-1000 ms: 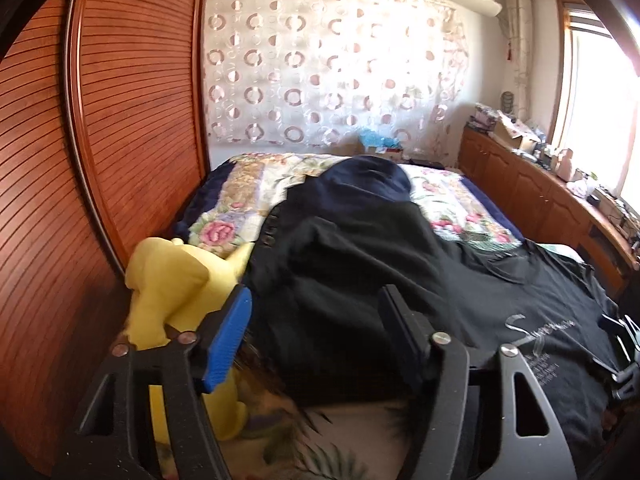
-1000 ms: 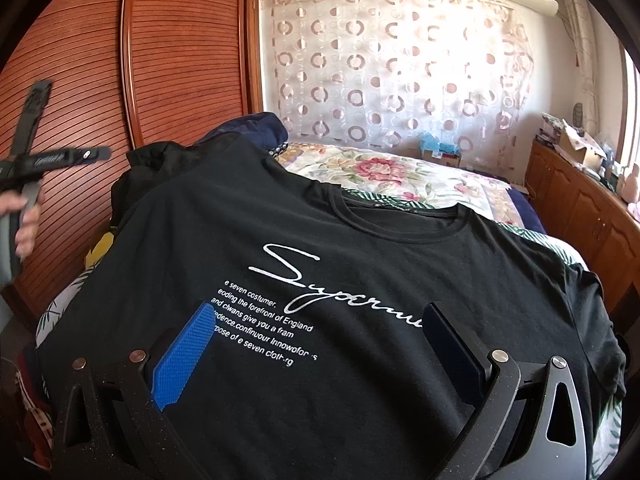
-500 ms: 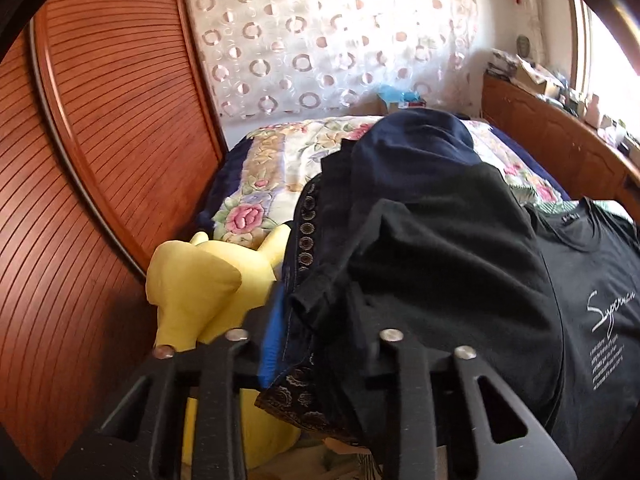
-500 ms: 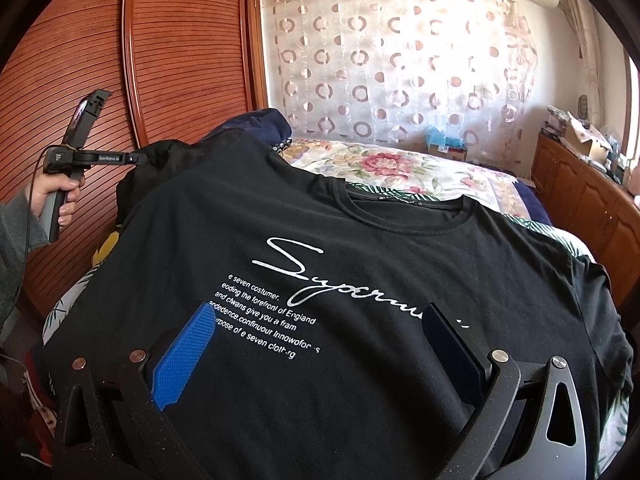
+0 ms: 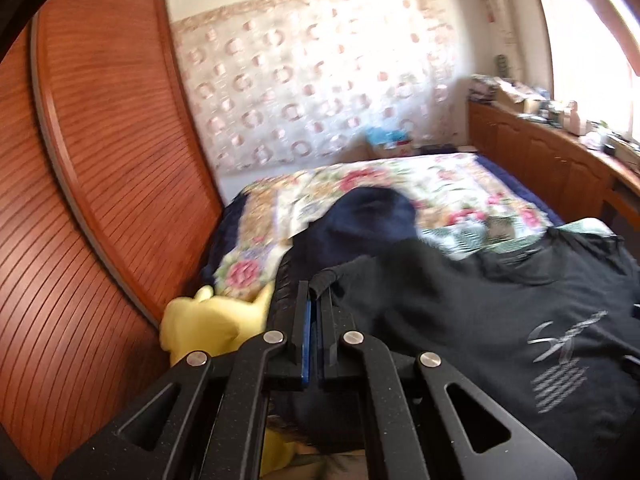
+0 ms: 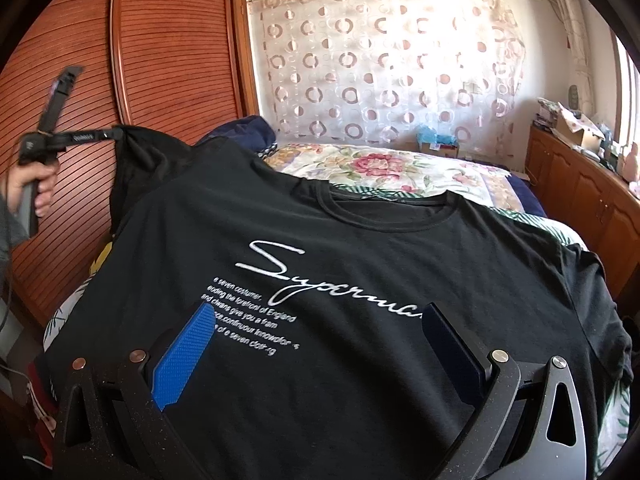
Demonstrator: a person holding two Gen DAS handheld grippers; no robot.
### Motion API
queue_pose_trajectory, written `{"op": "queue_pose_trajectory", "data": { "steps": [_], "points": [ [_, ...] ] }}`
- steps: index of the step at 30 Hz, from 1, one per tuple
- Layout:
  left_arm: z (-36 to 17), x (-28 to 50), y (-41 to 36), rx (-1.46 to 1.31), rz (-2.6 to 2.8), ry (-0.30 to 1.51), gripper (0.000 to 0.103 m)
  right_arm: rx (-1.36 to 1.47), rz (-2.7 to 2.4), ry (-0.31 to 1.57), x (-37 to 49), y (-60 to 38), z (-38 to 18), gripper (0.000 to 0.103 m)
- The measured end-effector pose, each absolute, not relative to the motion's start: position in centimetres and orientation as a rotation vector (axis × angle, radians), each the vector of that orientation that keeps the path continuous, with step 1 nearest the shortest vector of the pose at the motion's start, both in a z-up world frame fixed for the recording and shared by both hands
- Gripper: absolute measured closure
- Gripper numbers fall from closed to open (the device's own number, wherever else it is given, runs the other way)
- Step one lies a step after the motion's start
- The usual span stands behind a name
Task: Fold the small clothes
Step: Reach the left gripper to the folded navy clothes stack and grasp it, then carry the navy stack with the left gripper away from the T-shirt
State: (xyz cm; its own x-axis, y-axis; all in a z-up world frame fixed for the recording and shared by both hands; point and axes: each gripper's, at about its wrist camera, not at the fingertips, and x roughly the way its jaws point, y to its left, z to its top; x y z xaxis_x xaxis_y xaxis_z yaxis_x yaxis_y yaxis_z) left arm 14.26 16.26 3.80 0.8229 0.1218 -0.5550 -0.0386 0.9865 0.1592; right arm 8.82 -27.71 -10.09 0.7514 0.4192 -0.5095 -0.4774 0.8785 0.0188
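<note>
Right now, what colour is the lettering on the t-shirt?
White lettering on the black t-shirt; clearest in the right wrist view.

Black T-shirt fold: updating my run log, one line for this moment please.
left gripper: shut on black T-shirt sleeve | right gripper: open, above shirt | fold: not yet done

Slatted wooden wardrobe doors (image 6: 168, 80), circle-patterned curtain (image 6: 384, 68) (sunlit), floral bedspread (image 6: 384, 172).

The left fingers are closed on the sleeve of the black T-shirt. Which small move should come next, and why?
Probably carry the sleeve inward over the black T-shirt. The left gripper already pinches its edge, lifted, while the right gripper hovers open above the printed chest, holding nothing.
</note>
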Motion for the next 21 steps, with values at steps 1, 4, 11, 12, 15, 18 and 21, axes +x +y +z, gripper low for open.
{"op": "queue_pose_trajectory", "data": {
  "steps": [1,4,11,12,15,18,21],
  "points": [
    [4.2,14.3,15.5,0.149,0.069,0.595,0.1,-0.112,0.488,0.527,8.9,-27.9,-10.0,0.0],
    [5.6,14.2,12.3,0.174,0.002,0.584,0.1,-0.1,0.473,0.52,9.1,-28.2,-10.0,0.0],
    [6.5,14.7,6.1,0.179,-0.154,0.611,0.1,-0.078,0.449,0.511,8.8,-28.5,-10.1,0.0],
    [6.5,14.7,5.3,0.177,-0.175,0.613,0.1,-0.074,0.446,0.511,8.8,-28.6,-10.1,0.0],
    [6.8,14.5,3.0,0.183,-0.211,0.609,0.098,-0.069,0.435,0.512,8.7,-28.5,-10.4,0.0],
    [7.0,14.0,2.9,0.187,-0.217,0.598,0.072,-0.068,0.428,0.518,8.5,-28.2,-10.4,0.0],
    [6.7,13.5,3.7,0.193,-0.213,0.589,0.062,-0.071,0.423,0.521,8.3,-28.0,-10.5,0.0]
  ]
}}
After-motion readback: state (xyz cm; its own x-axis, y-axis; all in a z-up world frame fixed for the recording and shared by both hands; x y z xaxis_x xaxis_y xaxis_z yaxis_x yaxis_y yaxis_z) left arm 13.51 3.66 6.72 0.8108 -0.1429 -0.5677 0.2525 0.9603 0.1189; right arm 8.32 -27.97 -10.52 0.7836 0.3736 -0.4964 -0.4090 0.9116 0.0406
